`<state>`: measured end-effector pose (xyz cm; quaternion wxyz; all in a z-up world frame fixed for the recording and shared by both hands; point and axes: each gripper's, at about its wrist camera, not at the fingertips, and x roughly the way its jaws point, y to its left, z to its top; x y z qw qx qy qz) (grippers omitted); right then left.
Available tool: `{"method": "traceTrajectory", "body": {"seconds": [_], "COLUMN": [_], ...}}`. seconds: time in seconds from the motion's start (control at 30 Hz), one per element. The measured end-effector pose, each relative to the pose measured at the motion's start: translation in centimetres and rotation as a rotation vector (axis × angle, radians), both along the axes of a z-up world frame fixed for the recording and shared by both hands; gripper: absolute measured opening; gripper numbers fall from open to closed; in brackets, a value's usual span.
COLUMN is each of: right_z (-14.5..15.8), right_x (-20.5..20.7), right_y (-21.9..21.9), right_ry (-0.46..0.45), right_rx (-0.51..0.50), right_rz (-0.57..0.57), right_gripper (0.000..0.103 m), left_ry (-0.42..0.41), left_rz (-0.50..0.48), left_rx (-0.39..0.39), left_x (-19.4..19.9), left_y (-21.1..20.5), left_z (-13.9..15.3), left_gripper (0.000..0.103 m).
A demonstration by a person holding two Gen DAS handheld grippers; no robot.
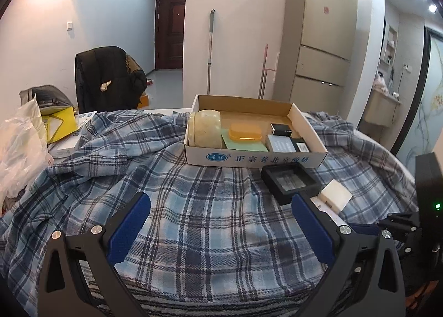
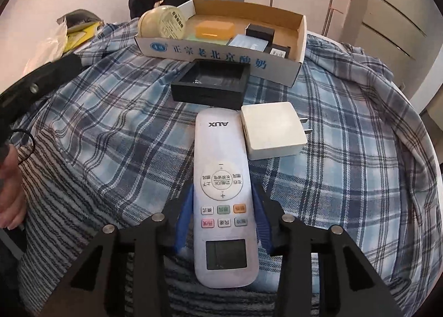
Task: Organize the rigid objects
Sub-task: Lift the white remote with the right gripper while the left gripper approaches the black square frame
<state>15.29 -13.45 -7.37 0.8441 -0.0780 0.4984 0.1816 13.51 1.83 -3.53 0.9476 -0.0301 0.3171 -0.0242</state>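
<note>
A white AUX remote (image 2: 223,178) lies lengthwise on the blue plaid cloth (image 2: 110,128), and my right gripper (image 2: 223,191) is shut on its lower half, blue pads against both long sides. Beside its far end sits a white plug charger (image 2: 272,131), and just beyond is a black square tray (image 2: 211,82). Behind them stands an open cardboard box (image 2: 221,53) holding a round cream tin (image 2: 162,23), an orange case (image 2: 213,29) and small black boxes. My left gripper (image 1: 221,202) hovers open over bare cloth, with the black tray (image 1: 290,181) and charger (image 1: 335,195) off its right finger.
Plastic bags and a yellow folder (image 1: 59,123) pile up at the table's left end. A chair with a dark jacket (image 1: 108,78) stands behind the table, and a fridge (image 1: 318,40) is at the back right. A hand (image 2: 9,178) shows at the left edge.
</note>
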Motion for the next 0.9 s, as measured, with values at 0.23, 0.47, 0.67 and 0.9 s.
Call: {"method": "traceTrajectory", "body": {"seconds": [0.23, 0.47, 0.67, 0.9], "right_z": [2.3, 3.2, 1.8, 1.2], "right_x": [-1.6, -4.5, -5.7, -5.1], "right_y": [-1.7, -3.8, -4.7, -4.0], "right_ry": [-0.017, 0.04, 0.086, 0.048], "right_rx": [0.07, 0.078, 0.078, 0.078], "right_rz": [-0.063, -0.118, -0.141, -0.147], "right_gripper": [0.039, 0.039, 0.039, 0.04], "left_ry": [-0.006, -0.017, -0.016, -0.01], "left_rz": [0.003, 0.002, 0.001, -0.006], "left_rx": [0.001, 0.017, 0.021, 0.024], "left_x": [-0.1, -0.2, -0.3, -0.3], "left_y": [0.0, -0.3, -0.4, -0.5], "left_z": [0.1, 0.2, 0.3, 0.3], "left_gripper": [0.103, 0.103, 0.103, 0.103]}}
